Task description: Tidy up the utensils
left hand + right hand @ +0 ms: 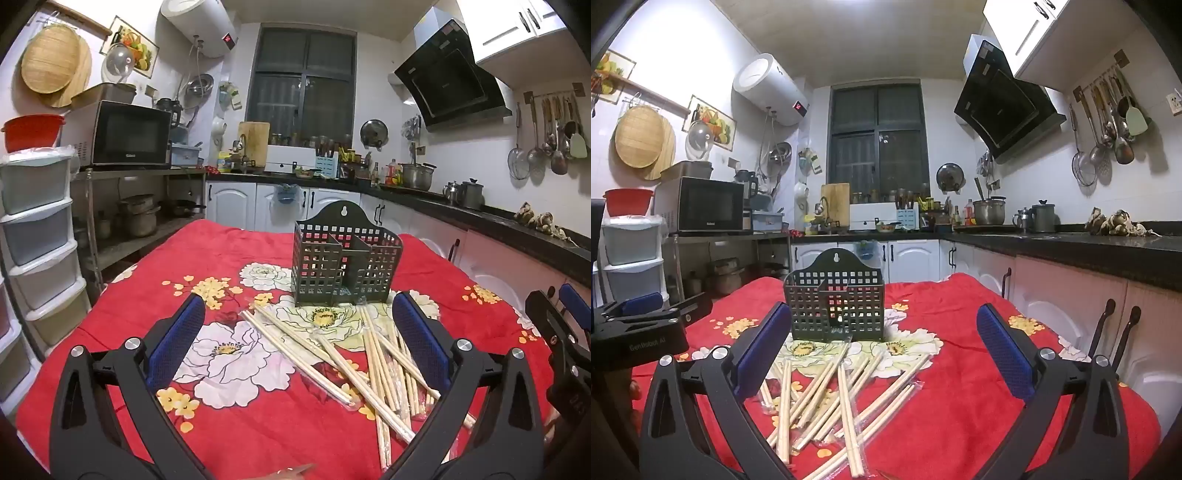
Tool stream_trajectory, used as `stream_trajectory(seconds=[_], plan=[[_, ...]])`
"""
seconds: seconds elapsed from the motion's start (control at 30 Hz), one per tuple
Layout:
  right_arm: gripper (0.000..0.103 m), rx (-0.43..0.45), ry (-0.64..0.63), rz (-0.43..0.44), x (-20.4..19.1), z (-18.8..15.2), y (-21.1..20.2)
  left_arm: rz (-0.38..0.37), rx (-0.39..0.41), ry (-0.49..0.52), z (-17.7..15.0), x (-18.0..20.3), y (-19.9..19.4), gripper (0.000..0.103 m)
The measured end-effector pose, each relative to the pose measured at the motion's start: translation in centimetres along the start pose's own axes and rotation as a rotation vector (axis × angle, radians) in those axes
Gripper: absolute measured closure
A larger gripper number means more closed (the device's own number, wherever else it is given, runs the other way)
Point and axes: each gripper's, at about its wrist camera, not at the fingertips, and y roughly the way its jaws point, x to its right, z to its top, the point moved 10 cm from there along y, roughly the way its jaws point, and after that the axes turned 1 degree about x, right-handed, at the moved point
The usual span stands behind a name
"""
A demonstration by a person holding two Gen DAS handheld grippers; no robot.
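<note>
A dark barred window [302, 79] is set into white tiled walls, flanked by a white cylindrical water heater [199, 26] and a black slanted range hood [448, 74]; white cabinets [912, 260] are topped by black counter [1071, 245].

Chopsticks [827, 398] cut off below.

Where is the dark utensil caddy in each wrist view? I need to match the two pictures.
Left wrist view: the utensil caddy stands right of centre on the red floral cloth, beyond the scattered chopsticks.
Right wrist view: the utensil caddy stands left of centre, just past the chopsticks.
Shared landmark: the dark window on the back wall, above the caddy in both.
</note>
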Motion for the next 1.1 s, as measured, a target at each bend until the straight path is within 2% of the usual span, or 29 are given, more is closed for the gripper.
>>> stream_trajectory(seconds=[1.1], plan=[[0.006, -0.028, 0.014, -0.002, -0.1, -0.4, 0.2, -0.004, -0.012, 0.010, -0.5, 0.9, -0.2, 0.009]])
